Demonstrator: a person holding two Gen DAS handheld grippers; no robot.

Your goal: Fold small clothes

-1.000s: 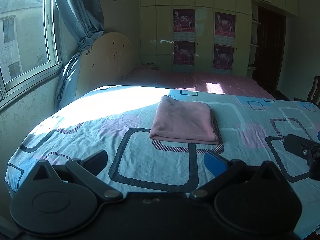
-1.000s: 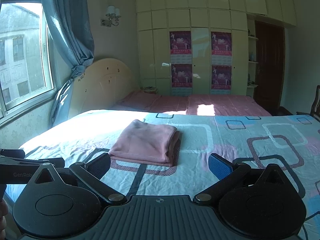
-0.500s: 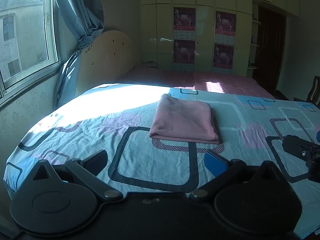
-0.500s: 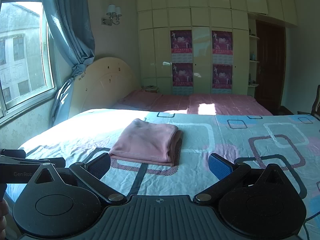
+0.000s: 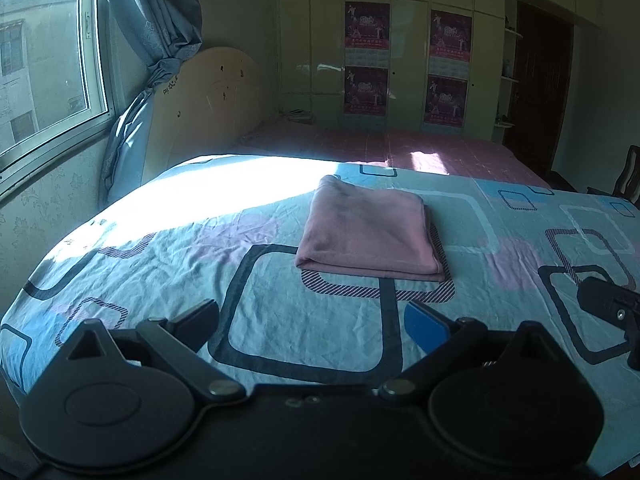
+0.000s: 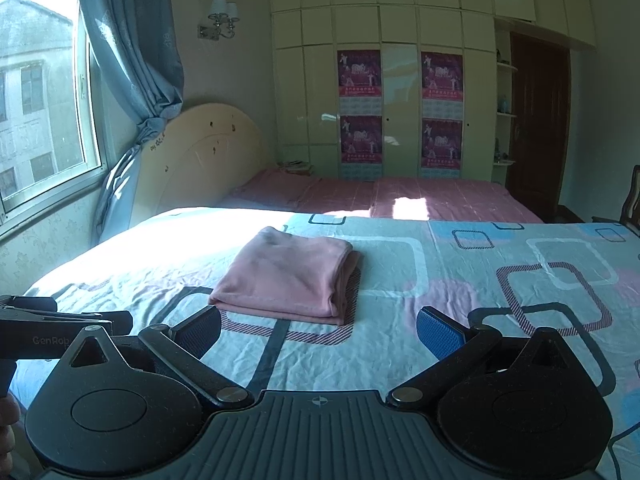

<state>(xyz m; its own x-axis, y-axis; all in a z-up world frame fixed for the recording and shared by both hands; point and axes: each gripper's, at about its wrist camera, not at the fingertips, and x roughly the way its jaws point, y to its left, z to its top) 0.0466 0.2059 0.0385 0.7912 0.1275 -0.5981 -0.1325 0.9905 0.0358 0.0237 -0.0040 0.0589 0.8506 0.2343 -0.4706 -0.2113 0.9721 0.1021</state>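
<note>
A pink garment (image 5: 370, 232) lies folded into a neat rectangle on the patterned light-blue bedsheet (image 5: 160, 240); it also shows in the right wrist view (image 6: 290, 276). My left gripper (image 5: 312, 320) is open and empty, held above the sheet short of the garment. My right gripper (image 6: 318, 330) is open and empty, also short of the garment. Part of the right gripper (image 5: 612, 308) shows at the right edge of the left wrist view, and part of the left gripper (image 6: 48, 328) at the left edge of the right wrist view.
A second bed with a pink cover (image 6: 400, 196) and a curved headboard (image 6: 200, 152) stands behind. A window with a blue curtain (image 6: 132, 52) is at left. A wardrobe wall (image 6: 400, 80) and a dark door (image 6: 536, 120) are at the back.
Both grippers have drifted slightly; the folded garment lies where it was. Both stay open and empty.
</note>
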